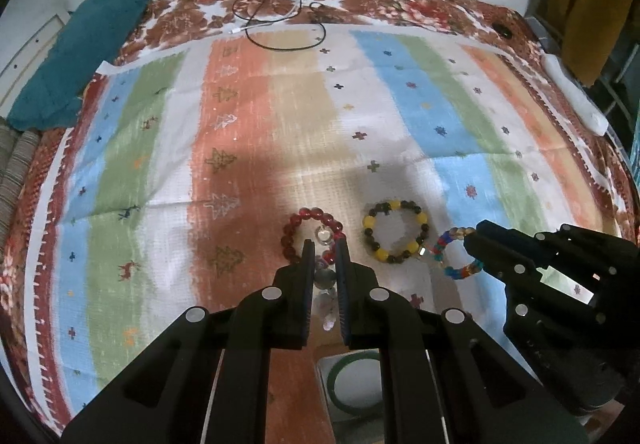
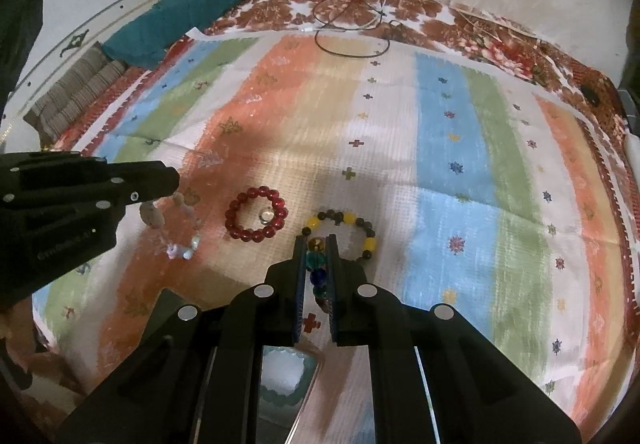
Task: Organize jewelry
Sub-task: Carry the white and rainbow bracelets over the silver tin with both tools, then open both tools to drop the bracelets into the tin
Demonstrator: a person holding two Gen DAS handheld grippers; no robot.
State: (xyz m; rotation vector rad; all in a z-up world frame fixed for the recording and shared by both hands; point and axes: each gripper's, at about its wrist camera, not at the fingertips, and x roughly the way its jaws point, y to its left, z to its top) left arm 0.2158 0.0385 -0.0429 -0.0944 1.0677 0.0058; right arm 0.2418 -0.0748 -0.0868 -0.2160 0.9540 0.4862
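Observation:
A red bead bracelet (image 1: 312,234) (image 2: 256,219) and a yellow-and-dark bead bracelet (image 1: 396,232) (image 2: 352,230) lie flat on the striped cloth, side by side. My left gripper (image 1: 324,248) is shut on a clear, pale bead bracelet (image 1: 325,284), which hangs from it in the right wrist view (image 2: 176,232). My right gripper (image 2: 316,244) is shut on a multicoloured bead bracelet (image 2: 318,272), which shows hanging from its tips in the left wrist view (image 1: 452,252). Both held bracelets are just above the cloth.
The striped cloth (image 1: 280,123) covers a bed with a floral sheet. Black cables (image 1: 280,11) lie at the far edge, a teal cloth (image 1: 80,51) at far left. A green-rimmed container (image 1: 352,380) sits below the left gripper. A white roll (image 1: 572,91) lies at right.

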